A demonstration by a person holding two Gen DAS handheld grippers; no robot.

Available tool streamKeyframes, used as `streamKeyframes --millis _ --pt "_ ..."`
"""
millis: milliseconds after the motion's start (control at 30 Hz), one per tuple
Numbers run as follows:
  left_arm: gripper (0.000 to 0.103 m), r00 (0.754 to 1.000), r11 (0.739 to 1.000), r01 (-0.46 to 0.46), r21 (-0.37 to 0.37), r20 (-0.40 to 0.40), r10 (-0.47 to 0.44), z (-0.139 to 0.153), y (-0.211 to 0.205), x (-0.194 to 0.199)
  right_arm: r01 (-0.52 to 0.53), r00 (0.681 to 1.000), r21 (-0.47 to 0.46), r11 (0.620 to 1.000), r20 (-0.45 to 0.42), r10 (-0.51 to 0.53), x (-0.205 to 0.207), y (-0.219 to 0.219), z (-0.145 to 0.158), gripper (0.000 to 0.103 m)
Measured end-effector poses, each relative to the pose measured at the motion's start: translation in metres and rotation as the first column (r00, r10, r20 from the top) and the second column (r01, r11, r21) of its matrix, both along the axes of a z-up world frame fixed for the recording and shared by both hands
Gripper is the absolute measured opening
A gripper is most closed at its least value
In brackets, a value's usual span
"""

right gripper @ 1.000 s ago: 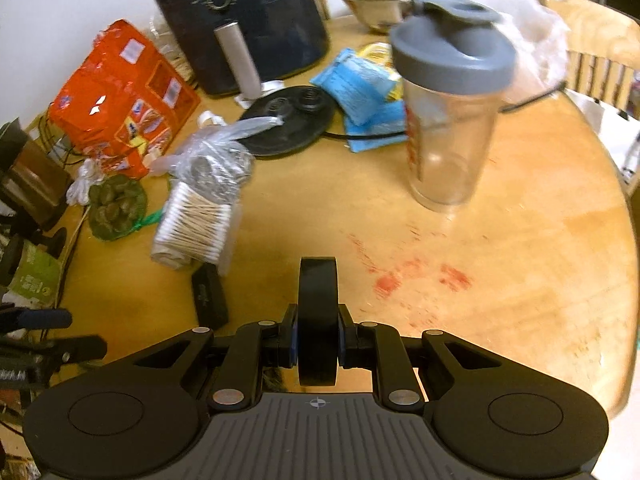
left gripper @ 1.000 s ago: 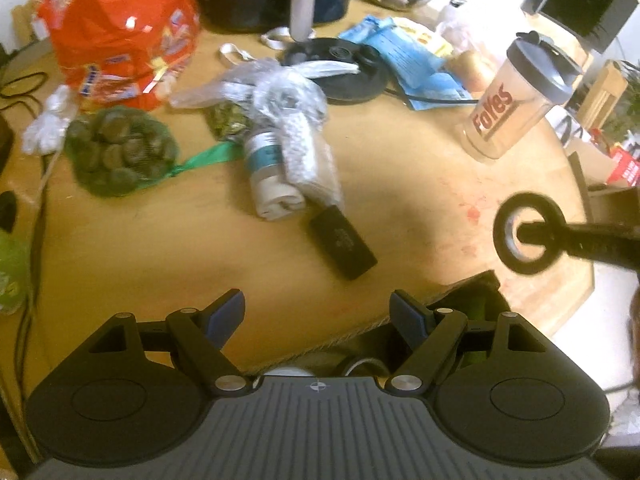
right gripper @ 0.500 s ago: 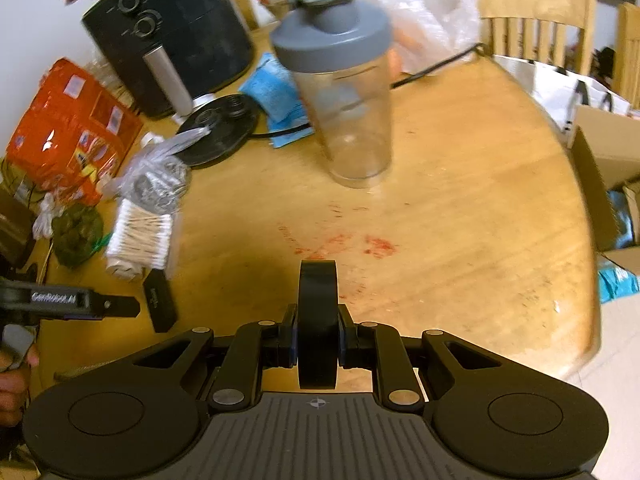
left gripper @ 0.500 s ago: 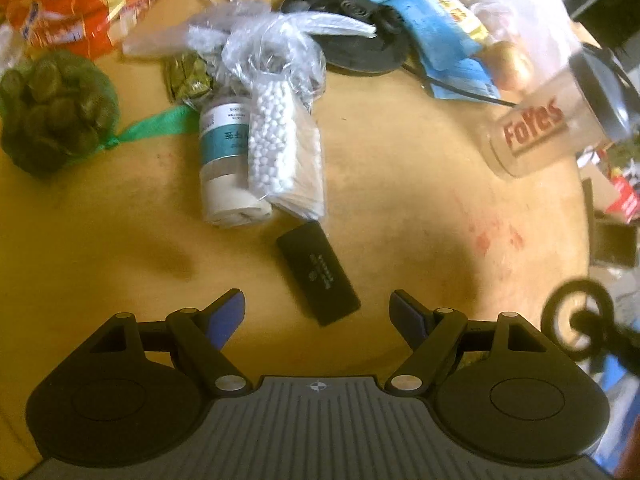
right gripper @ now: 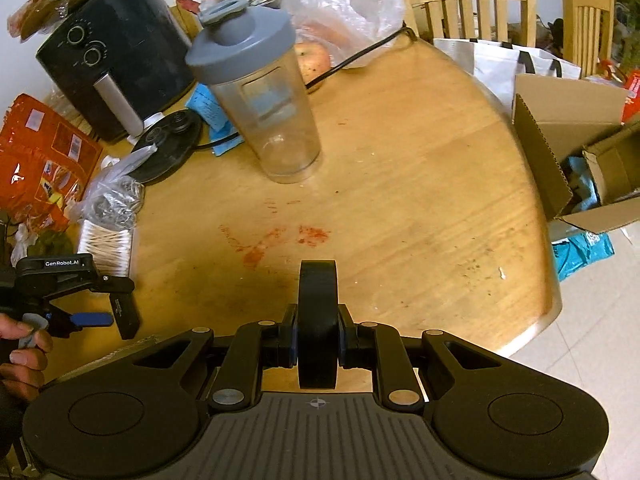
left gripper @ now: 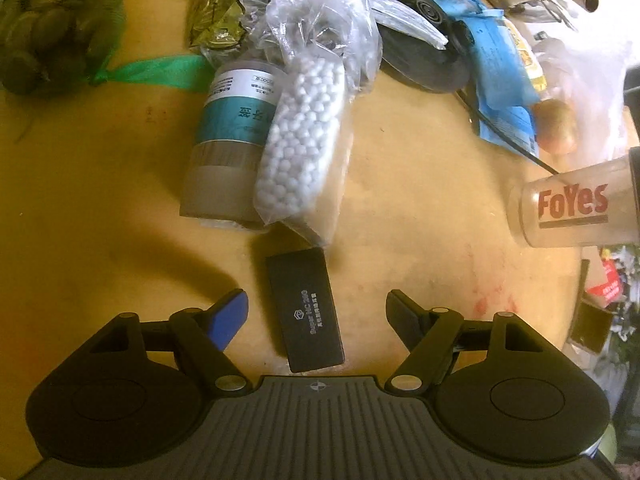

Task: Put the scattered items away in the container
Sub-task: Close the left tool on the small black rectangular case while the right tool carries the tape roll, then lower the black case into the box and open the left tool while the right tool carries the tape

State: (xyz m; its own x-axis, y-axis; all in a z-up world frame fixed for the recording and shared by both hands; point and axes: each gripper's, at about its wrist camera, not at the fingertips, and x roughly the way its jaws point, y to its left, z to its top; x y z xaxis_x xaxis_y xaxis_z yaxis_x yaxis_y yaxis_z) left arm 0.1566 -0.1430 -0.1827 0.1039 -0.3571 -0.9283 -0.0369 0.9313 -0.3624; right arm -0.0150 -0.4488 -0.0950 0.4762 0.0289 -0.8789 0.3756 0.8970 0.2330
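L gripper (left gripper: 316,312): spread, jaws just closing round black box (left gripper: 305,309), not pinching yet.
R gripper (right gripper: 317,338): pinching black ring (right gripper: 317,320).
Risk: pads off-centre, box could skid twd cotton buds (left gripper: 304,148).

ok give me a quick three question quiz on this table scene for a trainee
1. True or false: the left gripper is shut on the black rectangular device.
2. What does the right gripper hold? A) black ring-shaped roll B) cotton swabs C) apple
3. Fill in: the shaker bottle stands ____ on the wooden table.

Key
1. False: its jaws have just been closing, but both fingers stand clear, with the device between them.
2. A: the black ring-shaped roll.
3. Upright.
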Motion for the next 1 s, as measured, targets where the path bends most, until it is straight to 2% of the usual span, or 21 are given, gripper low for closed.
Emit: streamKeyframes --millis 200,267,367,533,733,1000 --pt "0.059 0.999 0.999 -0.025 0.033 0.024 0.024 0.003 0.003 -0.006 -0.01 1.0 0.006 1.0 0.004 0.01 -0.001 -0.005 0.0 0.02" --pt "0.04 0.999 0.999 -0.04 0.002 0.007 0.04 0.002 0.006 -0.007 -0.019 1.0 0.005 1.0 0.008 0.019 -0.002 -0.005 0.001 0.02" --pt "0.034 0.998 0.999 -0.054 0.005 0.015 0.054 0.003 0.007 -0.009 -0.034 0.999 0.002 0.999 0.012 0.034 -0.003 -0.006 0.002 0.02" --pt "0.031 0.999 0.999 -0.042 -0.021 0.024 0.043 0.004 0.005 -0.014 -0.051 0.999 0.002 0.999 0.017 0.051 -0.003 -0.011 0.004 0.02" --pt "0.031 0.995 0.999 -0.003 -0.032 0.099 0.006 0.025 -0.003 -0.029 -0.094 0.995 0.002 0.996 0.03 0.093 0.002 -0.014 0.006 0.02" --pt "0.031 0.977 1.0 0.023 -0.009 0.21 -0.021 0.063 -0.003 -0.056 -0.187 0.981 0.008 0.982 0.043 0.187 0.018 -0.01 0.011 0.02"
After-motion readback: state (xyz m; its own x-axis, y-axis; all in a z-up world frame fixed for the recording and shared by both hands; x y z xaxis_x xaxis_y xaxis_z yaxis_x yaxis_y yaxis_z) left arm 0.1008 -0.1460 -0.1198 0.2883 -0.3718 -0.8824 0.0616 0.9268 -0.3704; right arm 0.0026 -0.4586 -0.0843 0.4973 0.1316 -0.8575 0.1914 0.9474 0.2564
